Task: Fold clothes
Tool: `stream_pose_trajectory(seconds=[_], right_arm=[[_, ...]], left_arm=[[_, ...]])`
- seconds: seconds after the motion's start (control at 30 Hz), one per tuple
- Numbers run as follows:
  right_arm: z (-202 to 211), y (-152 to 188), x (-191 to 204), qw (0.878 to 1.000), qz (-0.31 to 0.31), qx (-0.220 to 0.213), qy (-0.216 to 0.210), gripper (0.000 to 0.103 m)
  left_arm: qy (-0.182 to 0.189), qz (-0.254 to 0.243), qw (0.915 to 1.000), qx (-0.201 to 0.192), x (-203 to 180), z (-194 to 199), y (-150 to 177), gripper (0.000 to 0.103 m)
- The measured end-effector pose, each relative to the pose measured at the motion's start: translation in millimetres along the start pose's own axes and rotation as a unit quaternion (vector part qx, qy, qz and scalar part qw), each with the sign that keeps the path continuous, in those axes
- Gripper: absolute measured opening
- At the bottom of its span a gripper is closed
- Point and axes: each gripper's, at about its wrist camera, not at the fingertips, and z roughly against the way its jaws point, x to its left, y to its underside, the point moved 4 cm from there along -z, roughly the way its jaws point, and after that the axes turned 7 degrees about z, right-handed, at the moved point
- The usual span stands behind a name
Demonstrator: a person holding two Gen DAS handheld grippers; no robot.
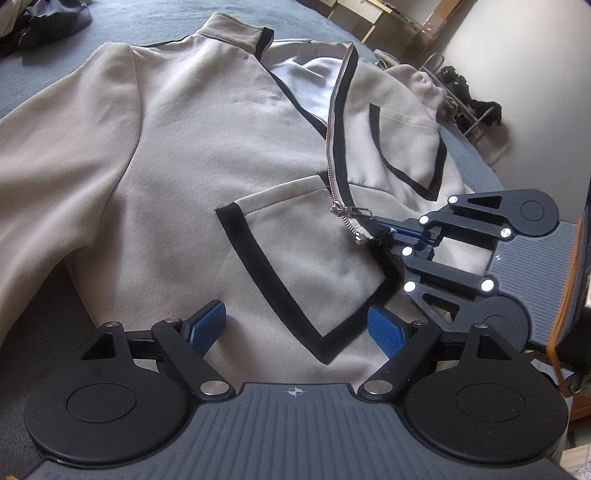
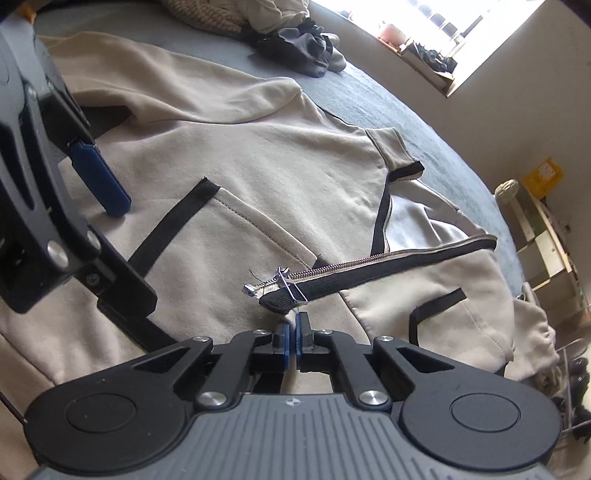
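**Beige zip jacket spread on the bed, right claw pinching its hem**

Lies flat across the grey bed, front side up: a beige jacket with black trim, collar toward the far edge of the bed. Partly unzipped, the two front panels parted near the collar and showing the pale lining. Runs down the middle, a metal zipper edged in black, its slider and pull tab near the bottom hem. Sits on each front panel, a pocket outlined with a black band.

Hovers over the near hem, the left claw, fingers spread wide apart, blue pads on either side of the pocket's black corner, gripping nothing. Whether the pads touch the fabric cannot be told.

Pressed together on the jacket's bottom edge just beside the zipper's end, the right claw, a sliver of beige cloth caught between its blue pads. Seen from the left wrist camera, reaches in from the right side, tips right at the black hem corner below the slider.

Heaped toward the far edge of the bed, dark clothes and a light knitted bundle. Beyond the bed, a bright window and a wooden shelf.
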Motion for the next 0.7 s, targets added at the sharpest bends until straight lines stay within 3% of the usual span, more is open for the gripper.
stream_pose_trajectory(seconds=[0.43,0.7], right_arm=[[53,14,-36,0.996,-0.074,-0.01,-0.054,0.002],[100,48,-47,0.997,-0.024,0.025,-0.073,0.002]], left_arm=[[0.0,0.0,1.0,0.0,-1,0,0,0.085],[0.005,0.0,1.0,0.0,1,0,-1,0.085]])
